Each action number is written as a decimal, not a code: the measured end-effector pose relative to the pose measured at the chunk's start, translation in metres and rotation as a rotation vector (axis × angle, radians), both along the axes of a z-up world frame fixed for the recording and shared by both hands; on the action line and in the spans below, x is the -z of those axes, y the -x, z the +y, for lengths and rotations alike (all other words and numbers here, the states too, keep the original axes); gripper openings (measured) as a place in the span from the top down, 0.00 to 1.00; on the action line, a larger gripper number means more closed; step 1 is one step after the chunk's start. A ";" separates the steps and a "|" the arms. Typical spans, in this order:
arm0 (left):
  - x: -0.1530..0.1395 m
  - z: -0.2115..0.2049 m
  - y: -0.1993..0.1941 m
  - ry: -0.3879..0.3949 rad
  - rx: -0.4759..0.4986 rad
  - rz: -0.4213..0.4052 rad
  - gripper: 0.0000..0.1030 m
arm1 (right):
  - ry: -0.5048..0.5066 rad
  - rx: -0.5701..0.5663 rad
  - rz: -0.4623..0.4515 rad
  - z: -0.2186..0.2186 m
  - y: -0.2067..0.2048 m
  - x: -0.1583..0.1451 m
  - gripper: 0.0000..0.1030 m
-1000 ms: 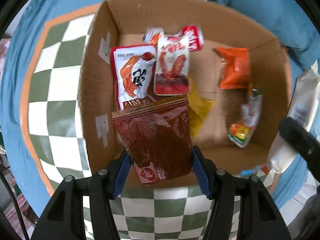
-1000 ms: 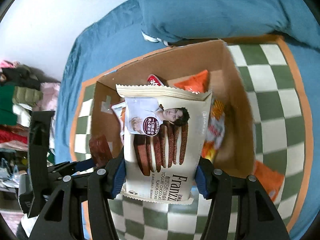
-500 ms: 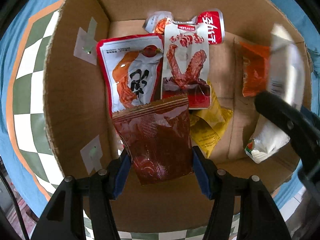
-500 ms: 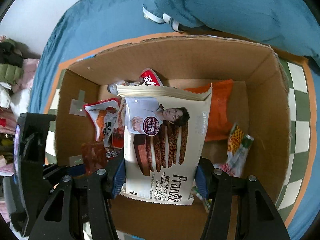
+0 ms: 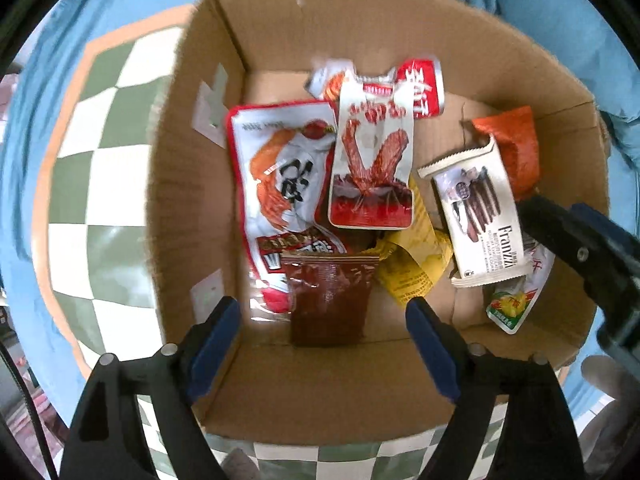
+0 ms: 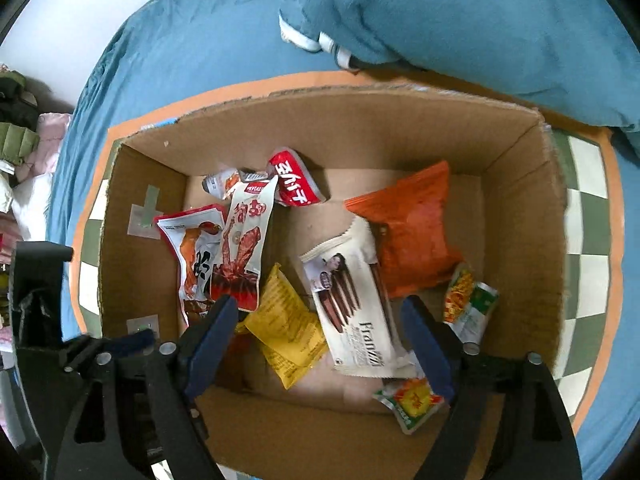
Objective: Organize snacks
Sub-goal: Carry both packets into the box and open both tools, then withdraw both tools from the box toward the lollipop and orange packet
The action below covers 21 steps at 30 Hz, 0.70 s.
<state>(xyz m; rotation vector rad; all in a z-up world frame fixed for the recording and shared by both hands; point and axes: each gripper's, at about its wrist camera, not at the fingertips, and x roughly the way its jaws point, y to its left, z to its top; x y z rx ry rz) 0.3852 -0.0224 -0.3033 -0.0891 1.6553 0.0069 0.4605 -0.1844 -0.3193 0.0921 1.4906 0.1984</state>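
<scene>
Both packets have dropped into the cardboard box (image 6: 516, 184) among other snacks, each hand-held gripper's jaws just opened, empty.

place: home bedroom | cues: blue bedsheet (image 6: 192, 60); checkered mat (image 5: 100, 184); piled clothes (image 6: 24, 148)

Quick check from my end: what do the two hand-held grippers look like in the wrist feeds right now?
Both look the same. The left hand-held gripper has two matte black angular fingers with slot cut-outs, silver round bolt heads and dark blue pads on the inner faces. The right hand-held gripper matches it, with a blue pad on each black finger. A thin black cable runs along the left view's lower left edge.
</scene>
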 end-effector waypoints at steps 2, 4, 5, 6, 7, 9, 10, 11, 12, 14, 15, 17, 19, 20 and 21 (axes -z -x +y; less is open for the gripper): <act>-0.014 -0.001 0.005 -0.015 0.003 -0.025 0.17 | 0.015 0.010 -0.014 -0.006 0.009 -0.008 0.16; -0.027 0.001 0.012 -0.029 -0.003 -0.059 0.16 | 0.037 0.019 -0.028 -0.011 0.018 -0.016 0.15; -0.031 0.002 0.015 -0.036 -0.003 -0.073 0.16 | 0.049 0.019 -0.037 -0.015 0.023 -0.022 0.14; -0.034 0.003 0.019 -0.041 -0.004 -0.086 0.15 | 0.068 0.019 -0.051 -0.018 0.029 -0.026 0.13; -0.042 0.004 0.022 -0.050 -0.009 -0.107 0.13 | 0.080 0.021 -0.061 -0.021 0.034 -0.030 0.13; -0.052 0.005 0.027 -0.054 -0.011 -0.131 0.07 | 0.106 0.017 -0.085 -0.024 0.043 -0.039 0.12; -0.055 0.005 0.029 -0.054 -0.017 -0.138 0.06 | 0.116 0.017 -0.097 -0.027 0.049 -0.044 0.12; -0.056 0.006 0.032 -0.044 -0.026 -0.143 0.06 | 0.119 0.019 -0.103 -0.029 0.053 -0.048 0.12; -0.059 0.007 0.035 -0.034 -0.031 -0.144 0.06 | 0.118 0.022 -0.107 -0.031 0.058 -0.052 0.11; -0.064 0.009 0.041 -0.027 -0.033 -0.146 0.06 | 0.111 0.031 -0.111 -0.034 0.066 -0.058 0.10; -0.065 0.009 0.042 -0.024 -0.035 -0.151 0.06 | 0.110 0.030 -0.114 -0.035 0.071 -0.062 0.10; -0.070 0.007 0.048 -0.030 -0.037 -0.171 0.06 | 0.109 0.029 -0.129 -0.035 0.081 -0.070 0.10; -0.076 0.006 0.053 -0.038 -0.034 -0.195 0.06 | 0.105 0.030 -0.140 -0.036 0.089 -0.078 0.10; -0.080 0.006 0.056 -0.040 -0.034 -0.204 0.06 | 0.102 0.032 -0.147 -0.035 0.093 -0.083 0.10; -0.084 0.006 0.060 -0.039 -0.033 -0.214 0.06 | 0.101 0.033 -0.156 -0.035 0.098 -0.088 0.10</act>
